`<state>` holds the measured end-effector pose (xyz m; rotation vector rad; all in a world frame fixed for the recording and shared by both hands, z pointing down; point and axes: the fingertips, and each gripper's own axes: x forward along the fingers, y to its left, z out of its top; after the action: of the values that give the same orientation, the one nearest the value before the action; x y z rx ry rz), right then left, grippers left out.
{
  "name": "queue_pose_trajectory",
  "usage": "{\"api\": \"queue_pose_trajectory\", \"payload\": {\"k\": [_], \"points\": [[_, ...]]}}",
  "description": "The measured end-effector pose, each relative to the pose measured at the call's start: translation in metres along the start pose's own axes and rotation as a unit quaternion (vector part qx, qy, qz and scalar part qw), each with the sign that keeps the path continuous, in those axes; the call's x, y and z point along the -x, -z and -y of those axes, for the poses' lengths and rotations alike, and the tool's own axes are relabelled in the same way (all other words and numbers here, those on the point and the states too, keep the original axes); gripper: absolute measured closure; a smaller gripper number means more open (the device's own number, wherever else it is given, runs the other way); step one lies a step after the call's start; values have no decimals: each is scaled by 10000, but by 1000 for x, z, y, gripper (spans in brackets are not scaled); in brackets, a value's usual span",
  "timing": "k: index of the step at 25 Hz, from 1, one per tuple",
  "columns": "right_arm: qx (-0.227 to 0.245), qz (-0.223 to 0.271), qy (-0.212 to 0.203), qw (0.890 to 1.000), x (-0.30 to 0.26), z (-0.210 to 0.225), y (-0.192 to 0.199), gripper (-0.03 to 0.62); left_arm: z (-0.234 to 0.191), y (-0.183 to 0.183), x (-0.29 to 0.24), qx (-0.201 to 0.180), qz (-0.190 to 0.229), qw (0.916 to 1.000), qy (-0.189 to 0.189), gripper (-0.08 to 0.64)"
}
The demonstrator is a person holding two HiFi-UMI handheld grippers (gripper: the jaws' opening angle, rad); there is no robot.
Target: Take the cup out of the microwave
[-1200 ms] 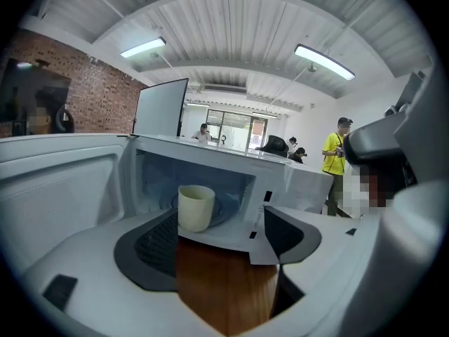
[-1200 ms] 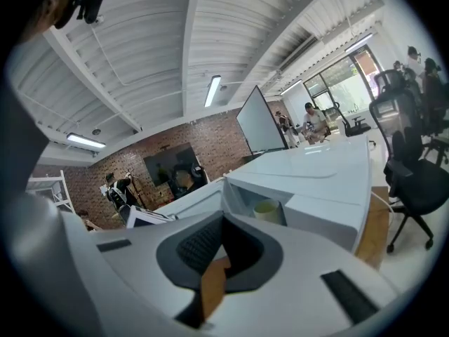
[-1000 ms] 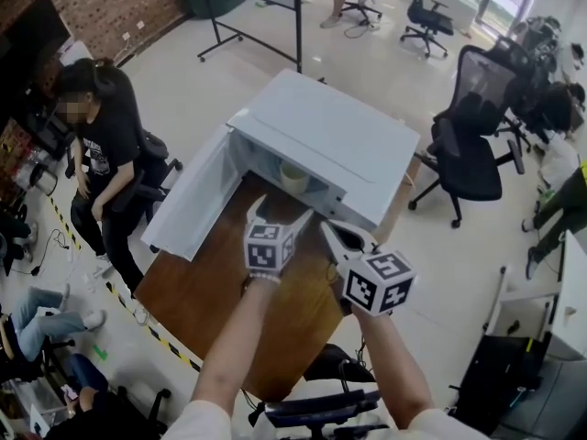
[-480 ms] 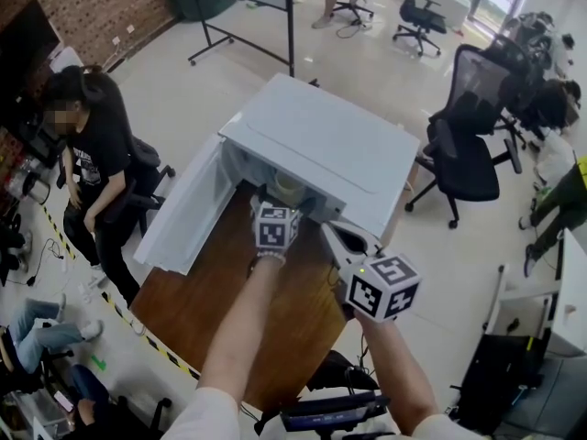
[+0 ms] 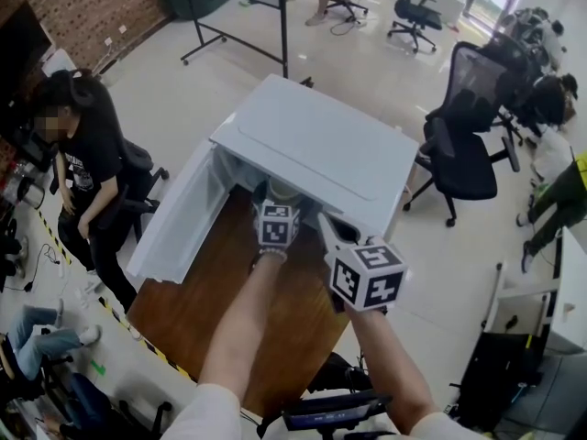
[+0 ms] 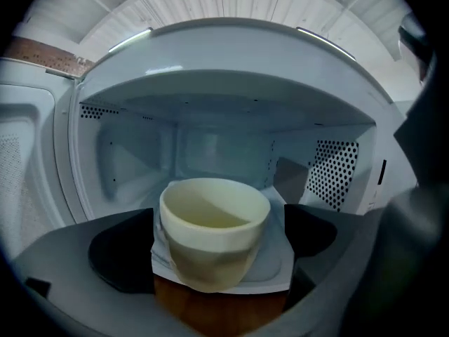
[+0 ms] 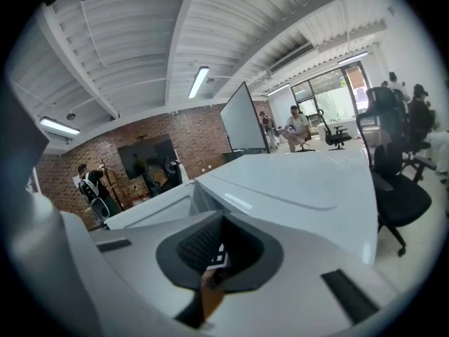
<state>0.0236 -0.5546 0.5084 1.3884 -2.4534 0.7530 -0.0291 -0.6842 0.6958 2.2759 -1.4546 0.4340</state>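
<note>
The white microwave (image 5: 312,154) sits on the wooden bench (image 5: 220,291). Its door (image 5: 174,218) hangs wide open to the left. The cream cup (image 6: 214,234) is inside, near the front, standing up straight on the microwave floor.

A second ago the left claw (image 5: 278,207) was out in front of the opening. Now it has gone forward, and its tips are inside the microwave mouth. In the left gripper view the claw is open wide. The cup sits right in the middle, with one dark pad (image 6: 116,258) on its left and another on its right. I cannot tell if the left pad touches the cup yet. The right pad has a small gap. The claw has not squeezed the cup.

So the reaching part looks done. I think the next thing is to close the claw on the cup and pull it straight back out. The cup looks smooth and round, so it could slip if the squeeze is too soft.

The right claw (image 5: 332,234) waits near the microwave's right front corner, above the bench. It has come a little closer to the left one. Its two sides are almost together and it holds nothing.

A person in black (image 5: 87,154) stands far left. A black office chair (image 5: 463,154) is far right.
</note>
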Motion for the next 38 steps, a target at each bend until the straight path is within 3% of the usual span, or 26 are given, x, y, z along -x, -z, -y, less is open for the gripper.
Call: {"api": "queue_pose_trajectory", "payload": {"k": [22, 23, 25, 32, 38], "points": [[-122, 128, -175, 9997, -12, 8, -19, 575, -4, -6, -25, -226, 134, 9996, -73, 2], [-119, 119, -173, 9997, -13, 8, -19, 575, -5, -8, -24, -247, 156, 9995, -111, 6], [-126, 109, -171, 9997, -14, 8, -20, 575, -7, -11, -22, -273, 189, 9993, -146, 83], [-154, 134, -181, 9996, -15, 9, -21, 575, -4, -10, -20, -282, 213, 9993, -93, 84], [-166, 132, -140, 9997, -10, 8, -18, 575, 2, -3, 12, -128, 436, 9988, -198, 87]]}}
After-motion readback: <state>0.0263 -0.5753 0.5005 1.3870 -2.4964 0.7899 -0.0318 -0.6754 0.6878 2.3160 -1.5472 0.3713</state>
